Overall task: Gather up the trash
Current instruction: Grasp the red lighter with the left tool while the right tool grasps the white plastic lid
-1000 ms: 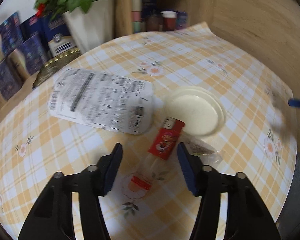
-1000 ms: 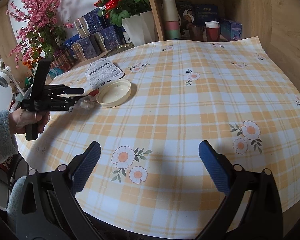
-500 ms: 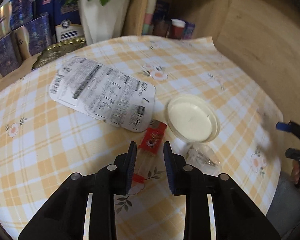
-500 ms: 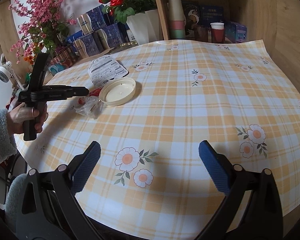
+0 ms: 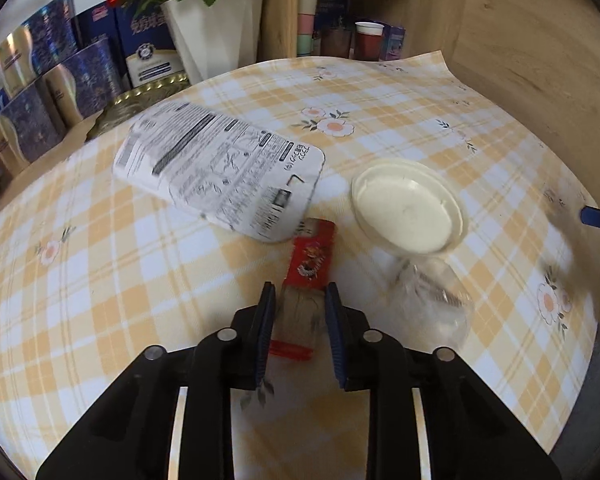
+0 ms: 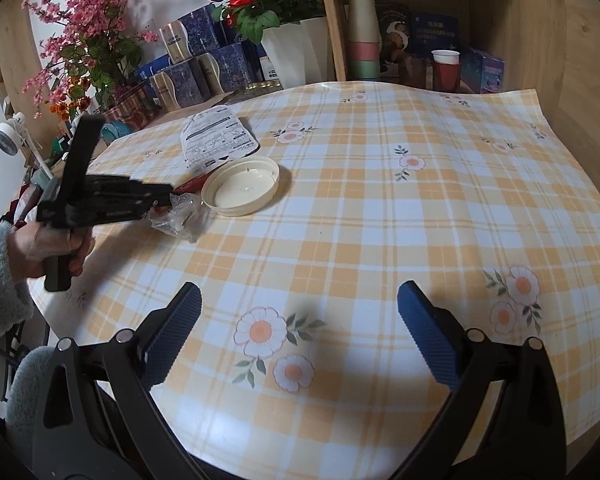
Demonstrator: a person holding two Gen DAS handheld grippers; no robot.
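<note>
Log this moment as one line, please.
left gripper: closing on red wrapper | right gripper: open, empty, above tablecloth

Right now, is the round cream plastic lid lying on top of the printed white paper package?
No, the round cream plastic lid lies beside the printed white paper package on the checked tablecloth.

Printed packet (image 5: 220, 172), lid (image 5: 408, 204) ahead, bare cloth (image 6: 380, 220) rightward
</note>
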